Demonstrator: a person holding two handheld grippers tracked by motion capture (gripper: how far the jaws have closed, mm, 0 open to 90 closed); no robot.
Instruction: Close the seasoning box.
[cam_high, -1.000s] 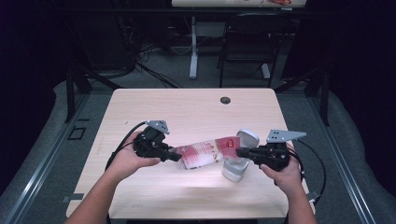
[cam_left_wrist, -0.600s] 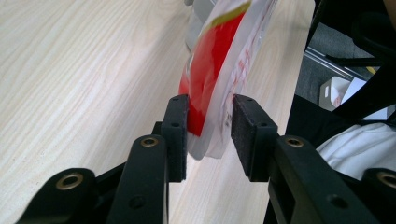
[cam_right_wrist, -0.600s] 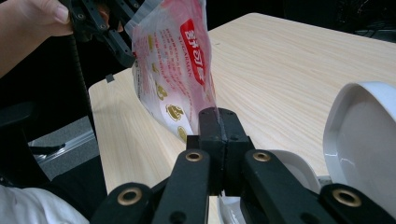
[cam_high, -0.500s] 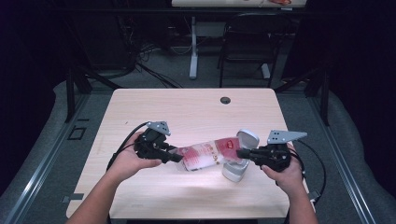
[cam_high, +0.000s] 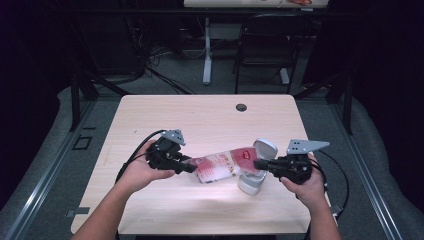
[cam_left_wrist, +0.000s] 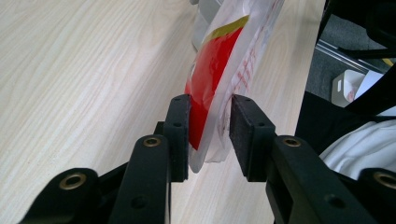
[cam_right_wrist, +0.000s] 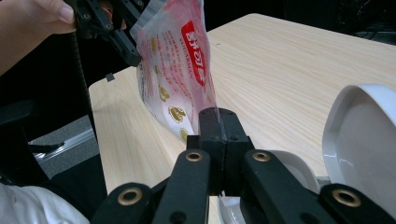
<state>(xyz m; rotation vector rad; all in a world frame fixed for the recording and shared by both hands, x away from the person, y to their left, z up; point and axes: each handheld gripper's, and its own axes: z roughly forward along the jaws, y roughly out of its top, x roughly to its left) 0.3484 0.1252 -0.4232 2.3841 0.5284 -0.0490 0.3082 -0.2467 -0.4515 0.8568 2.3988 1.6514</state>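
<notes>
The left gripper (cam_high: 191, 169) has one end of a red and white pouch (cam_high: 222, 165) between its jaws, which have just been closing; in the left gripper view a pad (cam_left_wrist: 180, 126) lies against the film while the other stands just apart. The right gripper (cam_high: 258, 163) is pinched tight on the pouch's opposite edge. The pouch hangs between them above the table (cam_high: 200, 120), tilted over a white lidded container (cam_high: 253, 180) with its lid up. Its red label carries white characters too small to read. The table's far half lies bare, with a grommet (cam_high: 241, 107) near the far edge.
</notes>
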